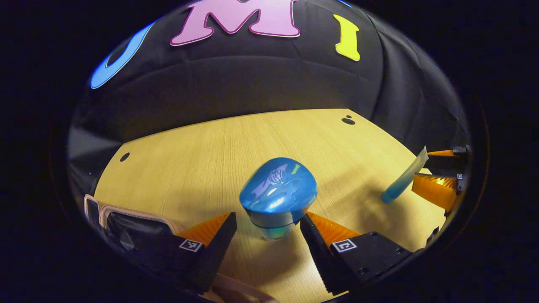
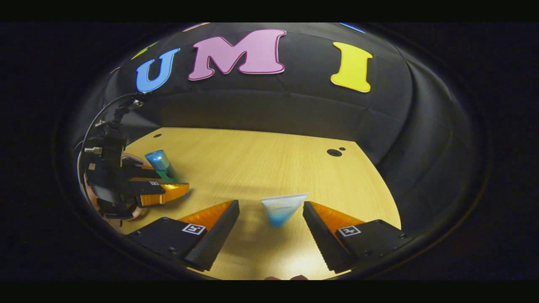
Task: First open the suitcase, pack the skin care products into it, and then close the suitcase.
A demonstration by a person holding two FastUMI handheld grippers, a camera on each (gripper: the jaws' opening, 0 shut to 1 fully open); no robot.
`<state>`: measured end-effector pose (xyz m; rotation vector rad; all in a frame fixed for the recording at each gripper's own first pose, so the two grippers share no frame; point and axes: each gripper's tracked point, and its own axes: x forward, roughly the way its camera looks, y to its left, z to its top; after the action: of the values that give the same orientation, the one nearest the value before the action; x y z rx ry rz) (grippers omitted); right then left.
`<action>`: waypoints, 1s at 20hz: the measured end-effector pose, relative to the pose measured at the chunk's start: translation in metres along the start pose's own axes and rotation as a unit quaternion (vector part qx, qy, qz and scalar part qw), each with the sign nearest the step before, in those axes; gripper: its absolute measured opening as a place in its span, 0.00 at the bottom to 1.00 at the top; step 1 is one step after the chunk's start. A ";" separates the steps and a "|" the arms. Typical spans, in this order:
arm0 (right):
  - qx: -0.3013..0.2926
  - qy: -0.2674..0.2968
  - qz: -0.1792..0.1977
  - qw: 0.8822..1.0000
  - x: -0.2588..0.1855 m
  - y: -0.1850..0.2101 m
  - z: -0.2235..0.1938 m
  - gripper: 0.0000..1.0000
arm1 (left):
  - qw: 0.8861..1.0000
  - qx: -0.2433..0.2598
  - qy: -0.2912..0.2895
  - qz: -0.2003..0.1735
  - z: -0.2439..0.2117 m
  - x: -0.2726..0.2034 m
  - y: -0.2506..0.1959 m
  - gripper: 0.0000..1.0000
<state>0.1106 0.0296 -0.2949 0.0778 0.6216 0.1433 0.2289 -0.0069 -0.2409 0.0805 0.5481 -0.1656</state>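
Left gripper view had the left gripper (image 1: 268, 233) low over the table (image 1: 202, 168), jaws spread wide, a blue-capped bottle (image 1: 278, 193) standing between the fingers. Contact on either side was hard to judge; the cap hid the bottle's body, so whether both fingers pressed it couldn't be told. At bottom left the suitcase (image 1: 126, 221) showed as a pale rim with dark lining, cut off by the edge, so open or closed was hard to say. Past the bottle the wood ran bare to the far edge, with small holes (image 1: 348, 121) near the back. At far right the right gripper (image 1: 433, 174) was cropped, with a blue tube (image 1: 404, 179) between its fingers.

Right gripper view had the right gripper (image 2: 271, 223) with jaws wide too, the tube (image 2: 283, 210) seen crimp-end on in the gap, clear space on both sides; grip couldn't be confirmed. Beyond it the tabletop (image 2: 273, 160) lay open to the back edge. At left the left gripper (image 2: 164, 185) sat by the bottle (image 2: 161, 165), cables trailing, suitcase mostly hidden behind it.
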 end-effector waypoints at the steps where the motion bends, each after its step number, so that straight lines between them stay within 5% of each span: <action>1: 0.001 0.002 0.000 1.000 0.004 -0.002 -0.003 0.97 | 1.000 0.000 -0.003 -0.010 0.001 0.005 -0.005 0.93; 2: 0.004 0.005 -0.001 1.000 0.009 -0.004 -0.005 0.97 | 1.000 0.002 -0.001 -0.013 0.002 0.006 -0.010 0.84; 3: 0.008 0.007 -0.003 1.000 0.014 -0.006 -0.005 0.94 | 1.000 0.007 0.002 -0.016 0.000 0.007 -0.012 0.63; 6: 0.016 0.013 -0.012 1.000 0.028 -0.010 -0.011 0.94 | 0.999 0.012 0.000 -0.031 0.003 0.008 -0.021 0.48; 13: 0.061 0.062 -0.014 0.996 0.062 -0.009 -0.044 0.97 | 0.999 0.012 0.011 -0.040 0.003 0.008 -0.026 0.44; 15: 0.071 0.066 -0.026 0.995 0.063 -0.014 -0.043 0.53 | 0.998 0.014 0.020 -0.051 0.002 0.005 -0.029 0.41; 20: 0.076 0.052 -0.021 0.995 0.032 -0.007 -0.025 0.47 | 0.995 0.036 0.000 -0.091 0.041 -0.044 -0.028 0.42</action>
<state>0.1220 0.0283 -0.3346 0.2058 0.7380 0.0588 0.2080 -0.0338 -0.1842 0.0999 0.5486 -0.3637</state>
